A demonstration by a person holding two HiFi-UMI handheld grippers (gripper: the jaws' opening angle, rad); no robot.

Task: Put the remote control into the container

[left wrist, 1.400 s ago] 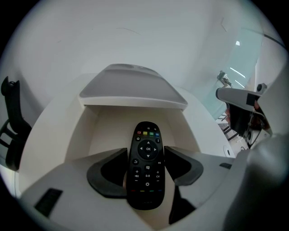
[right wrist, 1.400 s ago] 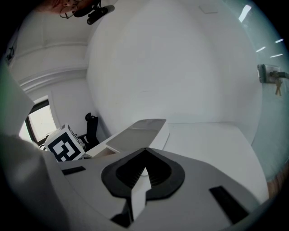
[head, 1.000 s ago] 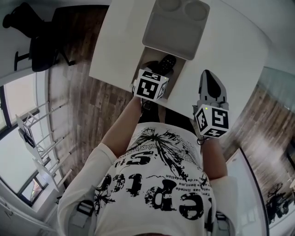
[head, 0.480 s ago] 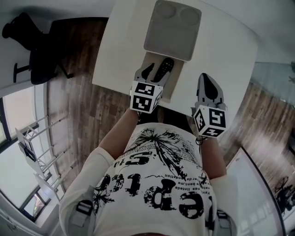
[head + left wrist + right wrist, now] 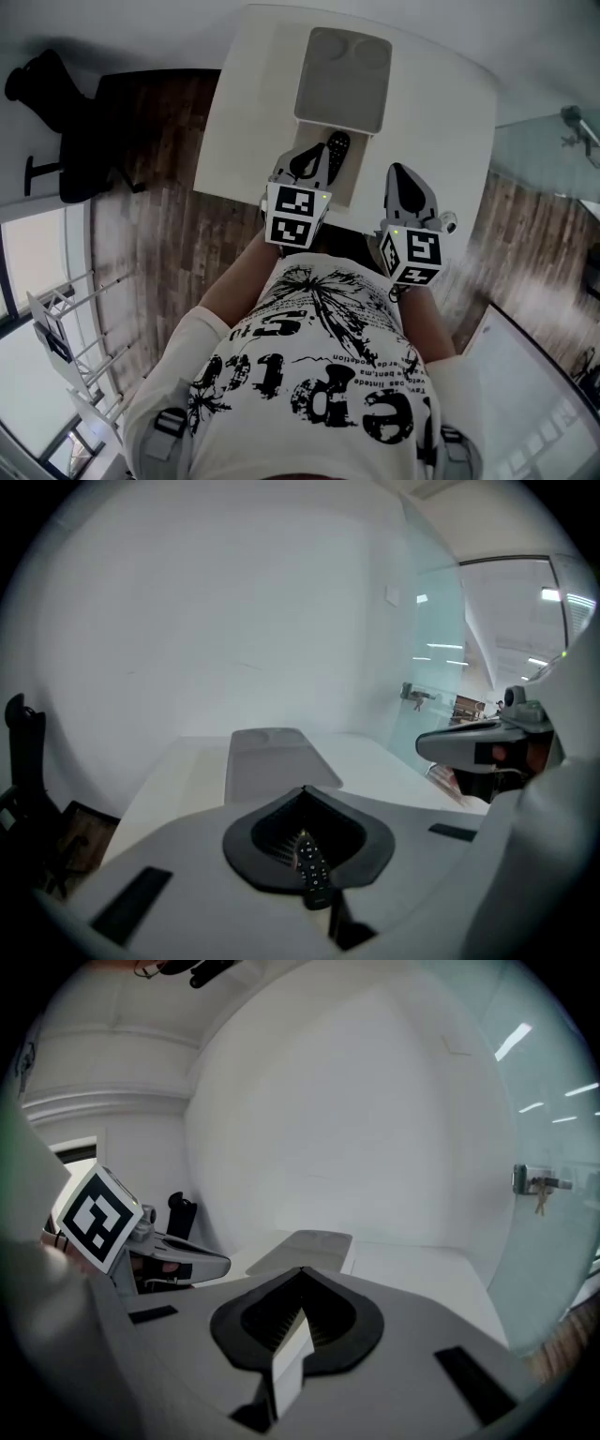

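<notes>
Reading the head view, I judge the placing step done: the remote control point(image 5: 336, 150) lies inside the open container point(image 5: 352, 181) on the tabletop point(image 5: 441, 122), lid point(image 5: 342, 80) folded back, so the next move only calls for drawing both tools clear, perhaps shutting the lid. Left gripper point(image 5: 305, 788) has just been closing its jaws and they meet on nothing; right gripper point(image 5: 302, 1269) jaws also together, empty. Left gripper view catches the remote only through the window behind its shut tips; right gripper view misses it, showing just the lid.

The remote control point(image 5: 337, 148) lies in the container point(image 5: 354, 176), tray point(image 5: 342, 80) behind it, on the table point(image 5: 441, 122).
</notes>
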